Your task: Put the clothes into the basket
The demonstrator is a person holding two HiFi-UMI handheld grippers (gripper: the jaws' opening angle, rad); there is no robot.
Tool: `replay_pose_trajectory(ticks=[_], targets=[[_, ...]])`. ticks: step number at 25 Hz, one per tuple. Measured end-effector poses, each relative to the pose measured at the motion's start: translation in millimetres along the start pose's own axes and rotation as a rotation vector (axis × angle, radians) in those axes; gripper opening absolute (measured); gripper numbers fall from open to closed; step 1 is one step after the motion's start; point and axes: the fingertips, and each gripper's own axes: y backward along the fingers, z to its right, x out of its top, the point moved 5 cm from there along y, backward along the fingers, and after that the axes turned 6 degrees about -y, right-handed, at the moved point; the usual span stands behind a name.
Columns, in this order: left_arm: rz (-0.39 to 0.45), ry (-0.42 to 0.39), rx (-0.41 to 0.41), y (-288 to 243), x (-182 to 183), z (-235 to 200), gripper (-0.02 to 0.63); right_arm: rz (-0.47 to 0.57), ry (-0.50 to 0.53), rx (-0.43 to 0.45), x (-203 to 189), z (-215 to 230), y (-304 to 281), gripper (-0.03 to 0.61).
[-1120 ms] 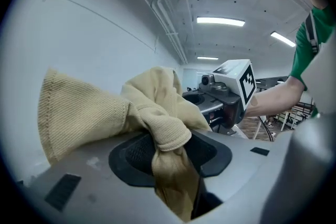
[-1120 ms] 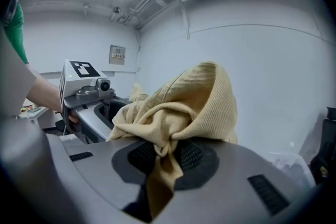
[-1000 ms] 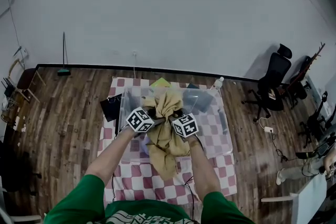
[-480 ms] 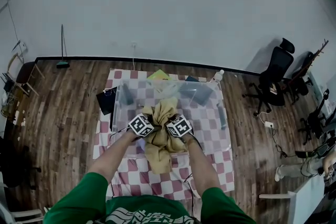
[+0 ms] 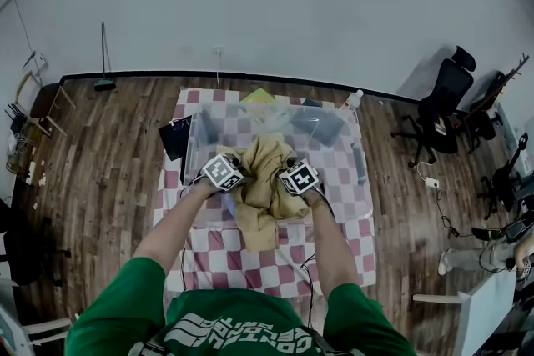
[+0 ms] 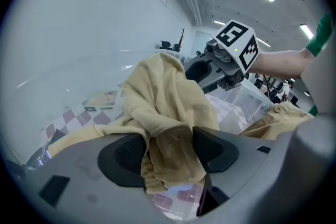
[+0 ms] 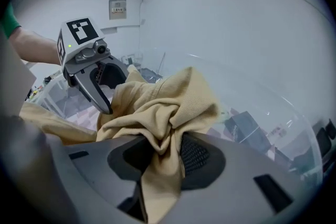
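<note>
A tan garment (image 5: 263,179) hangs bunched between my two grippers over the near side of the clear plastic basket (image 5: 321,129), its tail draped down over the near rim. Fabric (image 6: 170,134) lies slack in the gap of my left gripper (image 6: 170,145), whose jaws are opening. My right gripper (image 7: 168,152) is also opening, but a twisted fold (image 7: 168,128) is still pinched between its pads. In the head view the left gripper (image 5: 234,178) and the right gripper (image 5: 289,182) flank the garment.
The basket stands on a red-and-white checkered cloth (image 5: 334,263) over the table. A black flat item (image 5: 173,152) lies left of it, and a bottle (image 5: 352,100) and a yellow-green sheet (image 5: 260,96) lie behind. Office chairs (image 5: 446,96) are at the right, a broom (image 5: 103,83) by the wall.
The garment has come down from held high to lower over the basket. The two grippers have moved apart, and the cloth between them has spread.
</note>
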Motion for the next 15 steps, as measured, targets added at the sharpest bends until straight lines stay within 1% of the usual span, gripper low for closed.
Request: replay_pose_trajectory(ticks=[4, 6, 8, 13, 15], targets=[[-0.006, -0.005, 0.029, 16.9, 2.0, 3.3, 0.259, -0.01, 0.012, -0.026, -4.3, 3.9, 21.9, 0.149], [-0.016, -0.022, 0.038, 21.9, 4.4, 8.1, 0.259, -0.02, 0.012, -0.043, -8.8, 3.6, 31.5, 0.152], [-0.034, -0.04, 0.05, 26.9, 3.9, 12.2, 0.259, -0.036, 0.013, -0.07, -11.9, 1.9, 41.8, 0.16], [-0.087, -0.041, 0.08, 41.1, 0.3, 20.0, 0.259, -0.096, 0.0, -0.153, -16.5, 2.1, 67.0, 0.164], [-0.111, -0.056, 0.082, 46.6, 0.4, 25.0, 0.259, -0.095, -0.002, -0.179, -13.9, 0.6, 76.8, 0.164]])
